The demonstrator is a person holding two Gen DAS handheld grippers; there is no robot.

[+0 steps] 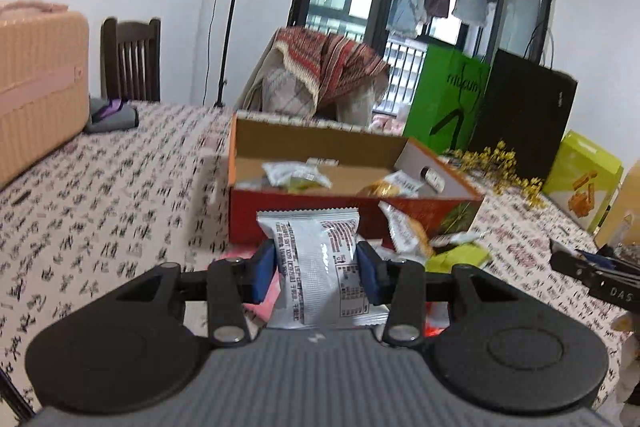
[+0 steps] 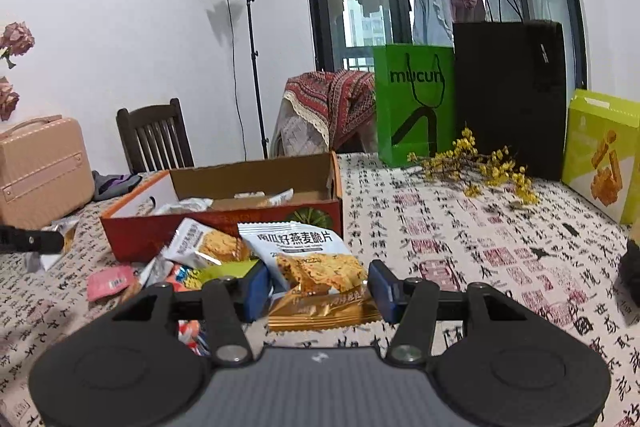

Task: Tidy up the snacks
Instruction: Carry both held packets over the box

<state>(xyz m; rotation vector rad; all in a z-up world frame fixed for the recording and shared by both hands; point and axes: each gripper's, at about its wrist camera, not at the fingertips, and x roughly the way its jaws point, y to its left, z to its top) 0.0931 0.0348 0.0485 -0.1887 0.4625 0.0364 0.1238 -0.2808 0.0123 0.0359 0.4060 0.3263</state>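
My left gripper (image 1: 316,265) is shut on a white snack packet (image 1: 316,247), printed back facing me, held upright above the table. Just beyond it stands the open orange-red cardboard box (image 1: 248,219) with a few packets inside. My right gripper (image 2: 320,287) is shut on an oat crisp packet (image 2: 316,267), white on top and gold at the bottom, raised a little over the tablecloth. Loose packets (image 2: 208,243) lie heaped between it and the box (image 2: 136,235). The right gripper's tip (image 1: 592,275) shows at the right edge of the left wrist view.
A green paper bag (image 2: 416,103), a black bag (image 2: 512,95) and a yellow-green carton (image 2: 604,151) stand at the table's back right, with yellow flowers (image 2: 480,163) lying before them. A pink case (image 2: 40,167) sits at the left. A chair (image 2: 156,135) stands behind.
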